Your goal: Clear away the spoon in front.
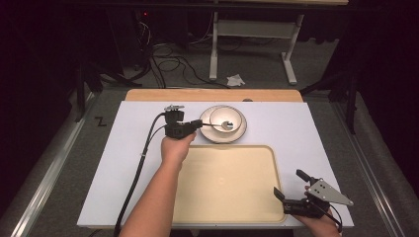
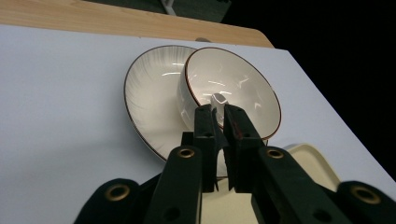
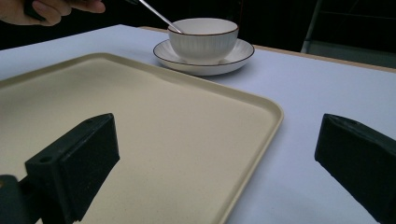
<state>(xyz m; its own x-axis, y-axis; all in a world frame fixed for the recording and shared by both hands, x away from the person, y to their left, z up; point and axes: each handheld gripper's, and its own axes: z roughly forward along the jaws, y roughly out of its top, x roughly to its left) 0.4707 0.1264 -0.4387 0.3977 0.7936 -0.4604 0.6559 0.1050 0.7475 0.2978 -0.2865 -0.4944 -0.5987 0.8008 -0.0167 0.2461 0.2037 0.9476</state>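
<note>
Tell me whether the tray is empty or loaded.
Empty: the tray shows bare beige surface in the high view and the right gripper view.

Light falls from overhead onto the white table top [image 1: 296, 123], bright at frame centre; the surroundings sink into near black along the upper and side edges; glare streaks the bowl [image 2: 233, 88] interior in the left gripper view; close black jaws look soft, slightly blurred.

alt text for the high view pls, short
The left gripper holds a spoon whose tip rests in a white bowl on a saucer. A beige tray lies nearer on the white table; the right gripper, jaws open, sits at its right corner.
</note>
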